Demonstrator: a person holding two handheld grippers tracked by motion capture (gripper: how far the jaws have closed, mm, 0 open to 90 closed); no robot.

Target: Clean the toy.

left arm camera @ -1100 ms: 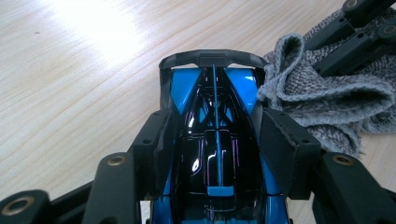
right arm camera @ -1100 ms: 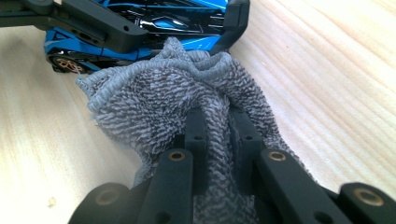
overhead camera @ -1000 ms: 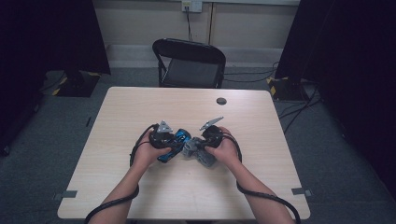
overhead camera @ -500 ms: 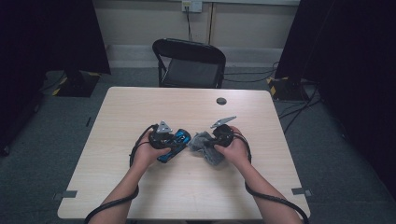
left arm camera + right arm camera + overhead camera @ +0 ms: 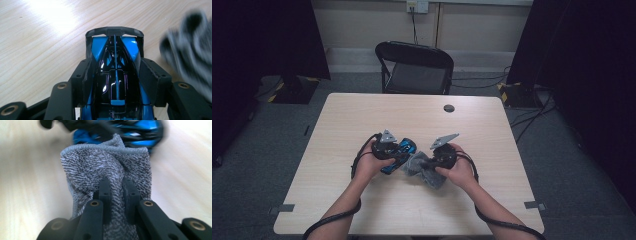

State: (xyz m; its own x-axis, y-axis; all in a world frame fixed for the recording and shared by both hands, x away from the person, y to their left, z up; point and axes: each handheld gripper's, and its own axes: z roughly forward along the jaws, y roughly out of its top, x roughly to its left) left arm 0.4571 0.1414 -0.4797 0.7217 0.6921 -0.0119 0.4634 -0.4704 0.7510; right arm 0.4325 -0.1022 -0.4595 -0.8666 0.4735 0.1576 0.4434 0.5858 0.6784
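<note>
- While the left gripper rests low over the middle of the table, its jaws clamp a blue and black toy car from both sides.
- Seen in the left gripper view, the left gripper presses one black pad against each flank of the toy car; the car's dark rear wing points away from the camera.
- The car sits just above or on the light wooden table; the pictures do not settle whether its wheels touch the surface.
- The right gripper stands just beside the left one, with its jaws nearly together and pinching a grey cloth.
- Seen in the right gripper view, the right gripper holds a fold of the grey cloth between its two pads; the cloth rises past the fingertips and ends in a stitched hem.
- Beyond that hem, the toy car appears blurred, close behind the cloth.
- The cloth shows at the right edge of the left gripper view, blurred and near the car's side; contact between cloth and car cannot be confirmed.
- From above, the cloth hangs in a bunch below the right gripper, with its lower part lying on the table.
- A small dark round object lies on the far part of the table, well apart from both grippers.
- A black folding chair stands behind the far edge of the table.
</note>
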